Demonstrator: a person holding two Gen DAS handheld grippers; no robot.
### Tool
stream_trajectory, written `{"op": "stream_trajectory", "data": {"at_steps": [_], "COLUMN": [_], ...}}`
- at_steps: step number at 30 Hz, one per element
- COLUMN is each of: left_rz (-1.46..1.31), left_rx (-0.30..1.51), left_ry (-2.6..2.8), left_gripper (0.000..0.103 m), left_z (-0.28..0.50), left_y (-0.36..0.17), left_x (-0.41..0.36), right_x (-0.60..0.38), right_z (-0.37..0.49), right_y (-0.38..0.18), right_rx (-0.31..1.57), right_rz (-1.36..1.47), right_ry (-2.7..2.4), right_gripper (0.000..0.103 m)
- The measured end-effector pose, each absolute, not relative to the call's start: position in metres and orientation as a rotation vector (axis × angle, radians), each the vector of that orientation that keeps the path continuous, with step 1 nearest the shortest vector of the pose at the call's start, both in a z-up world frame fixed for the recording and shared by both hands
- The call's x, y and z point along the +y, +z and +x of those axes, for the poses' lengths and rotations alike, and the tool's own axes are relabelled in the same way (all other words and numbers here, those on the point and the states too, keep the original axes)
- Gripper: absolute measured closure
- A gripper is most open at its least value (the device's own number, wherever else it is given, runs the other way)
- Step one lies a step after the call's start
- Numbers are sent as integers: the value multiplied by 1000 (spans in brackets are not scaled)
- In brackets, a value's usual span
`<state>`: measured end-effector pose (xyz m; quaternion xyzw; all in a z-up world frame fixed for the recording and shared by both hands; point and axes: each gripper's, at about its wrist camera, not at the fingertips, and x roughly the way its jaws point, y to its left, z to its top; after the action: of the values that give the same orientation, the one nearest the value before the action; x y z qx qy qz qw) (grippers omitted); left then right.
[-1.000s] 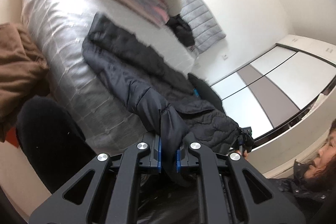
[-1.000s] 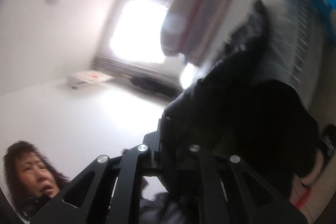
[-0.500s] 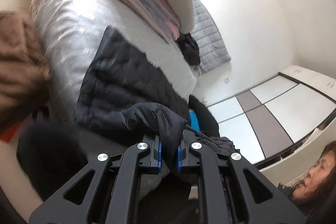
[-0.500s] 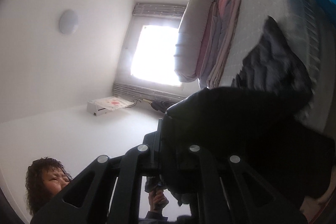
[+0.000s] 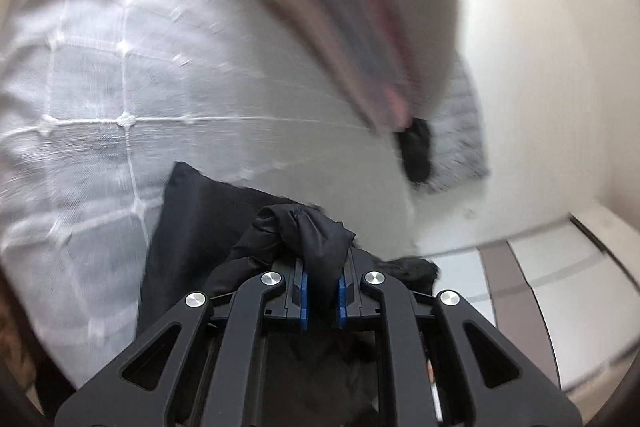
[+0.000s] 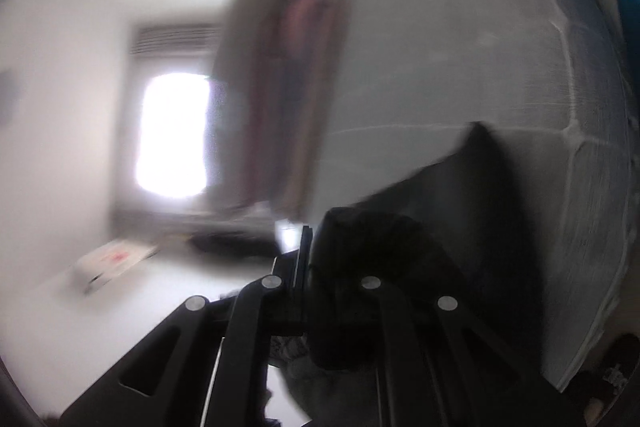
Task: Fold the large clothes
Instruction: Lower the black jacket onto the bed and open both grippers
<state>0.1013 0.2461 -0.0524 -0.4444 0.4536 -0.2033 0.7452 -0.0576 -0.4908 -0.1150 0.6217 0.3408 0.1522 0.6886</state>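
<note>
Midway through folding: left claw pinching dark jacket fabric, right claw clamped on another bunch; jacket body spread on bed toward 12 o'clock, unfinished.

Left gripper: jaws clamped on a bunched fold of dark jacket. Right gripper: jaws likewise closed on the jacket fabric.
</note>
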Motion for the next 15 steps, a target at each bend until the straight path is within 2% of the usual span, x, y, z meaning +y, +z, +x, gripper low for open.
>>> {"op": "stream_trajectory", "data": {"at_steps": [2,5,6,7,9,13,15], "left_rz": [-1012,-1044,-1050,-1051,-1047,-1139,-1159], "left_rx": [1023,1018,1023,1040,1046,1008,984], "left_ry": [-403,-386,-381,-379,-376,-382,-379], "left_gripper": [94,94,92,92,89,80,67], "left_z": [116,124,125,128,129,129,132], "left_y": [-79,-97,-97,-97,-95,-91,-88], "left_x": [243,243,243,242,241,243,245], "right_x": [-491,-492,-493,-493,-500,-508,-498], "right_z": [-47,-37,-37,-32,-36,-44,-52], "right_y": [-133,-130,-130,-132,-131,-118,-105], "right_rx": [785,775,771,770,735,686,693], "right_rz": [1445,1462,1500,1537,1594,1602,1553], "right_ry": [309,317,325,333,309,272,283], "right_gripper": [92,90,82,62,41,26,22]}}
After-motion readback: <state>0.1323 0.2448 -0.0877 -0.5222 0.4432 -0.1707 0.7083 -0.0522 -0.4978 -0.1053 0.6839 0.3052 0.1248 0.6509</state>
